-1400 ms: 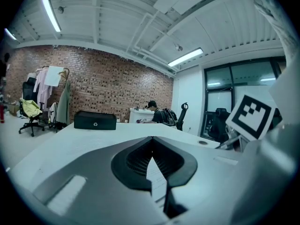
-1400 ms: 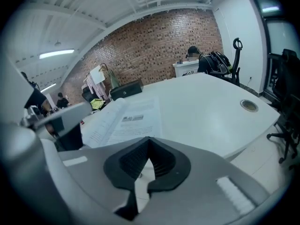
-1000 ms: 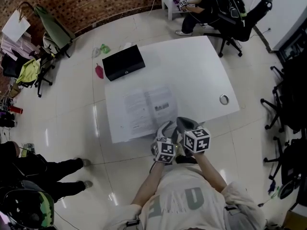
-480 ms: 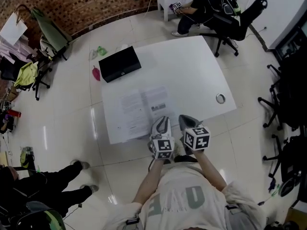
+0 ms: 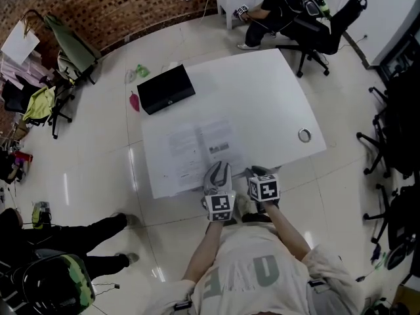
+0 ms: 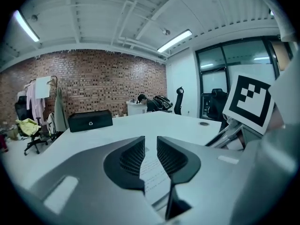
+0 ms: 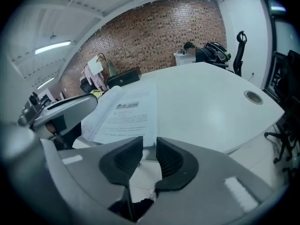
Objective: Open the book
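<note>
The book (image 5: 197, 151) lies open and flat on the white table (image 5: 262, 90), near its front edge. My left gripper (image 5: 218, 170) hovers over the book's near right corner. In the left gripper view its jaws (image 6: 150, 142) have just been opening to a narrow gap, with nothing clamped and a printed page (image 6: 152, 170) showing beyond. My right gripper (image 5: 257, 172) sits beside it at the table's edge. Its jaws (image 7: 149, 142) have just been opening too and hold nothing. The book (image 7: 124, 114) lies just past them.
A black box (image 5: 166, 88) stands at the table's far left corner and a round cable grommet (image 5: 304, 135) sits near the right edge. A seated person (image 5: 282, 5) is beyond the table. Office chairs (image 5: 394, 143) line the right; another person (image 5: 65, 241) stands at lower left.
The right gripper has sunk lower at the table's front edge. The left gripper has shifted a little over the book's near corner. The book stays open and flat.
</note>
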{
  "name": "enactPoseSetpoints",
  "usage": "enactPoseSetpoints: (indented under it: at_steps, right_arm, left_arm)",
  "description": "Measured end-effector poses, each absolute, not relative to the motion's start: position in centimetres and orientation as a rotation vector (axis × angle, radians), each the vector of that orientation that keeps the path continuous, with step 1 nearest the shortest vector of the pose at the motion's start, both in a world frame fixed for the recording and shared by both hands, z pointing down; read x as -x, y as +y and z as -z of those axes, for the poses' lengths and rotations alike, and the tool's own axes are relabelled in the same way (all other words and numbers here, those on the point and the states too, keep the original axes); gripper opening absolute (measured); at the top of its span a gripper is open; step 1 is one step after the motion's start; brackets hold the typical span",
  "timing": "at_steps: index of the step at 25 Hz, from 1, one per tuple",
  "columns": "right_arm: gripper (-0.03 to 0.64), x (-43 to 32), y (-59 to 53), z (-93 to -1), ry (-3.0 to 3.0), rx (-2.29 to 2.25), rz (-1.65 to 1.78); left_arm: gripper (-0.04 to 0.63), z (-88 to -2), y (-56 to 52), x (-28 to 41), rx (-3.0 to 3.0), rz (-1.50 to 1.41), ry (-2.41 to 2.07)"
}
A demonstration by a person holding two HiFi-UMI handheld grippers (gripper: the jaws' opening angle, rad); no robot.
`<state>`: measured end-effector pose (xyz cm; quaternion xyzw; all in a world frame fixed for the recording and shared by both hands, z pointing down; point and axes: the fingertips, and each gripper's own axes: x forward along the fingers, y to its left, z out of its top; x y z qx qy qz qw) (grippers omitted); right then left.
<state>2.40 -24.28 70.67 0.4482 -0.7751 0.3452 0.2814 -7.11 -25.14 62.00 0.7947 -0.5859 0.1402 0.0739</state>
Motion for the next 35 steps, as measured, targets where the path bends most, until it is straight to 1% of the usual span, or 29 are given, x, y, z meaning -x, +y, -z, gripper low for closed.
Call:
enactPoseSetpoints:
  at_steps: [3,6,8,11,15,18,20,22,24,29,32,34,35]
  right_arm:
    - [0.081,-2.5,-24.5,-70.5,-2.071,-1.216,-0.927]
    - [0.049,-2.8,-24.5,-70.6,-2.049,-1.239,-0.94]
    - [0.046,-3.0,-24.5,-70.7,-2.039,-1.257,-0.966]
    - [0.008,-3.3,-24.5,-70.8,-2.034,-1.273,-0.972]
    - [0.003,-3.1,-24.5,-69.6,-2.08,-1.272,-1.005]
    - [0.002,-2.2,-24.9,-67.3,-2.146,-1.266,-1.025]
    - [0.002,-1.6,-25.2,-66.0,-2.195,-1.26,-1.031]
    - [0.002,-1.0,-25.5,-65.0,-2.236,-1.25,-1.03]
    - [0.0,-0.3,-25.7,-64.3,-2.27,-1.234,-1.029]
    - [0.0,0.7,-25.7,-63.0,-2.334,-1.188,-1.035]
    - [0.0,1.2,-25.6,-61.6,-2.384,-1.16,-1.032]
    - [0.0,1.6,-25.5,-60.6,-2.417,-1.141,-1.019]
    - [0.0,1.7,-25.5,-60.2,-2.433,-1.136,-1.008]
  left_arm:
    - [0.081,-62.1,-25.0,7.4,-2.377,-0.417,-1.762]
    - [0.081,-62.0,-25.0,7.3,-2.379,-0.413,-1.76]
    - [0.081,-62.0,-25.0,7.4,-2.377,-0.402,-1.761]
    - [0.081,-62.2,-24.9,7.5,-2.373,-0.387,-1.768]
    - [0.082,-61.9,-24.8,7.6,-2.375,-0.377,-1.77]
    - [0.114,-61.3,-24.8,7.2,-2.411,-0.346,-1.733]
    - [0.162,-61.3,-24.5,5.9,-2.472,-0.333,-1.658]
    - [0.192,-62.1,-24.0,4.4,-2.528,-0.388,-1.575]
    - [0.207,-63.2,-23.6,3.4,-2.563,-0.503,-1.509]
    - [0.216,-66.1,-23.5,1.8,-2.542,-0.754,-1.397]
    - [0.208,-66.6,-24.5,1.7,-2.492,-0.783,-1.451]
    - [0.152,-66.2,-25.3,2.3,-2.455,-0.75,-1.525]
    - [0.083,-65.9,-25.5,2.8,-2.44,-0.733,-1.56]
